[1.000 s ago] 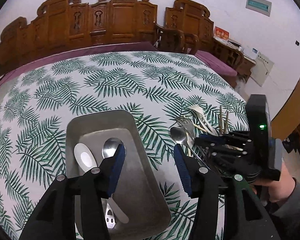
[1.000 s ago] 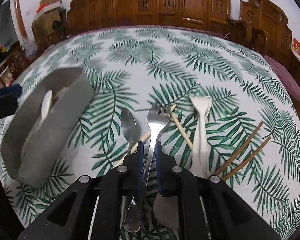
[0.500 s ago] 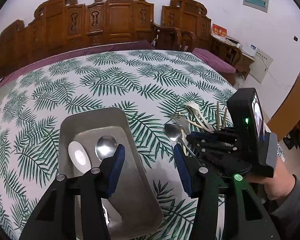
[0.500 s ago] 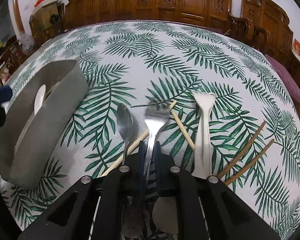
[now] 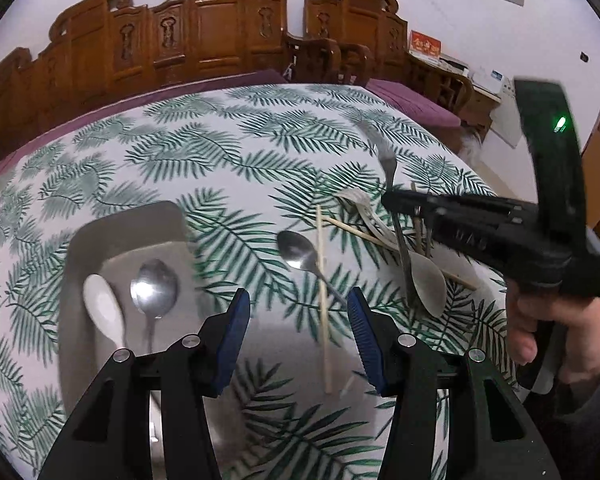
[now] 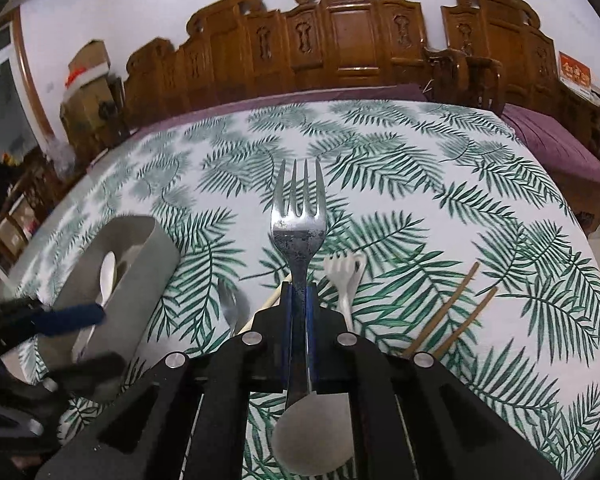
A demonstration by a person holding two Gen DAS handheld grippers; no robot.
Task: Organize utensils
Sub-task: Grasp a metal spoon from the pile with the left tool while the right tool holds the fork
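The right gripper is clamped on the neck of a metal fork, its blue pads pressed to both sides of the handle. The fork is lifted clear of the surface, tines pointing forward and away; in the left wrist view it slants up from the gripper's tips, blurred.

Under and just around the right gripper lie the loose utensils: a white plastic fork just right of the held handle, a metal spoon just left, a pale chopstick between spoon and gripper, and two brown chopsticks further right, side by side and slanting. A grey spoon bowl shows beneath the gripper body. Beyond the tines the leaf-print cloth is bare up to the far edge, where purple cushions and carved wooden chairs begin.

The left gripper hangs wide open with nothing between its blue pads, over the surface between the tray and the loose pile. The tray is a grey, rounded-corner tin left of it, holding a white spoon and a metal spoon side by side, bowls away from the camera; the rest of its floor is bare. In the right wrist view the tray wall stands well left of the held fork, with open cloth between. A pale chopstick lies just inside the left gripper's right finger, beside the loose metal spoon.
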